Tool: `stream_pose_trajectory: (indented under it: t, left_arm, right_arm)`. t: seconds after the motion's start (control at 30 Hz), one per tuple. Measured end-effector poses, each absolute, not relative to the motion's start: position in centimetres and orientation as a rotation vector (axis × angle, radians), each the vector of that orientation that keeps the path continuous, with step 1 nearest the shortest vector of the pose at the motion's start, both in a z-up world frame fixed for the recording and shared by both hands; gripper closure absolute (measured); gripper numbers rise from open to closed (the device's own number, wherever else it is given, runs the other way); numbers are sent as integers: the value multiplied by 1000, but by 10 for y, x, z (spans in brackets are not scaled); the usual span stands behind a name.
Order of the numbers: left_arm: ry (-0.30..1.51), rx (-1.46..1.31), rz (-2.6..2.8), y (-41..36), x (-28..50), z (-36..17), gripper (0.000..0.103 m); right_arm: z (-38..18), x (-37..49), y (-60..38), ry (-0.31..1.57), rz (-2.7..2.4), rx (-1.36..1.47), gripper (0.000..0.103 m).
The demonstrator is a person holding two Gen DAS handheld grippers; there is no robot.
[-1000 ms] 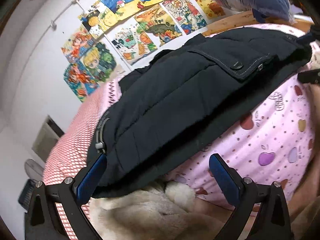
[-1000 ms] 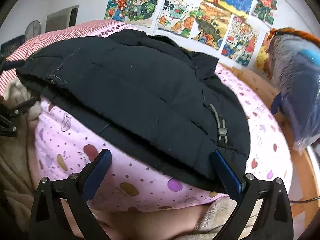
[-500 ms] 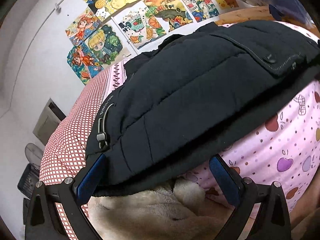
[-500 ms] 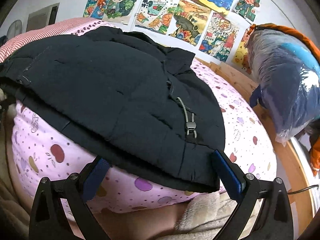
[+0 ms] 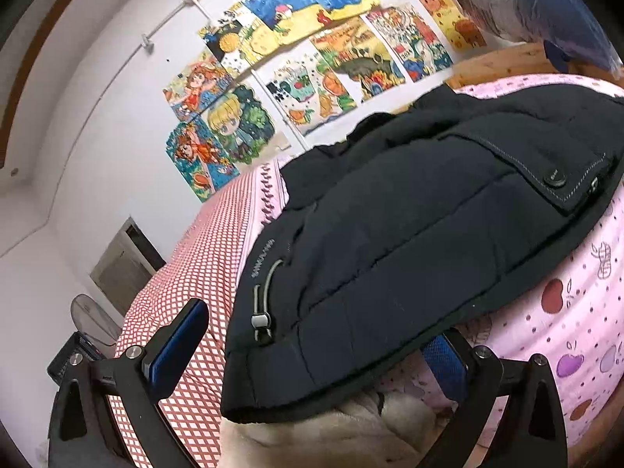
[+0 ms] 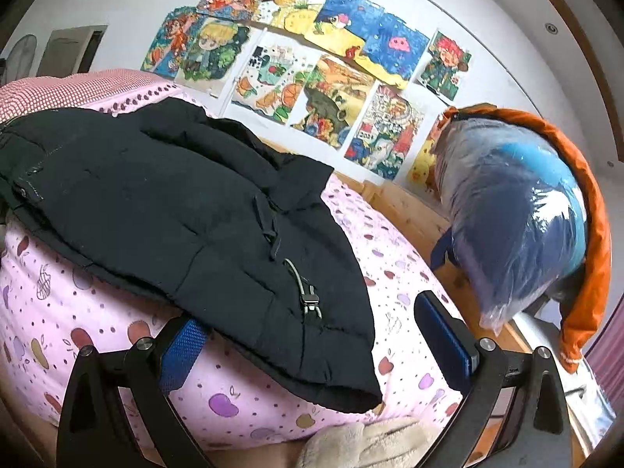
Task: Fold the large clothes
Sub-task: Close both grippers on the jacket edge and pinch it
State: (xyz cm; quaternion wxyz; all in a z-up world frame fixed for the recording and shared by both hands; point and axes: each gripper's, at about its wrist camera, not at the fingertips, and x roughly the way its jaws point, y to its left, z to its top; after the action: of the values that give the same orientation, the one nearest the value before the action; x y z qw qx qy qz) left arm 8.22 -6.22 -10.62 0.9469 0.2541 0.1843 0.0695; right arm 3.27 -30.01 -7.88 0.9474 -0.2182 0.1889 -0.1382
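White wall (image 5: 117, 124) covered with colourful hand-painted children's drawings (image 6: 312, 74). Bed with pink fruit-print sheet (image 6: 394, 269) and red-white checked cover (image 5: 202, 257); light wooden bed frame (image 6: 409, 210) at the far side. Grey floor fan (image 5: 91, 319) and grey wall panel (image 5: 124, 261) beyond. Plastic-wrapped blue bundle (image 6: 522, 210) under orange fabric (image 6: 589, 241). Even daylight.
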Motion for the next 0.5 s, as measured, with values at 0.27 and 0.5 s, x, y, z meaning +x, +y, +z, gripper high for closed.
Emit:
stream_pose_trajectory:
  t: [0.27, 0.5]
  left_arm:
    - [316, 527, 142, -65, 85, -92, 12]
    - [224, 582, 115, -77, 87, -73, 35]
  right_arm:
    - [-67, 30, -293, 352, -227, -437, 46]
    - [-48, 44, -283, 348, -188, -478, 74]
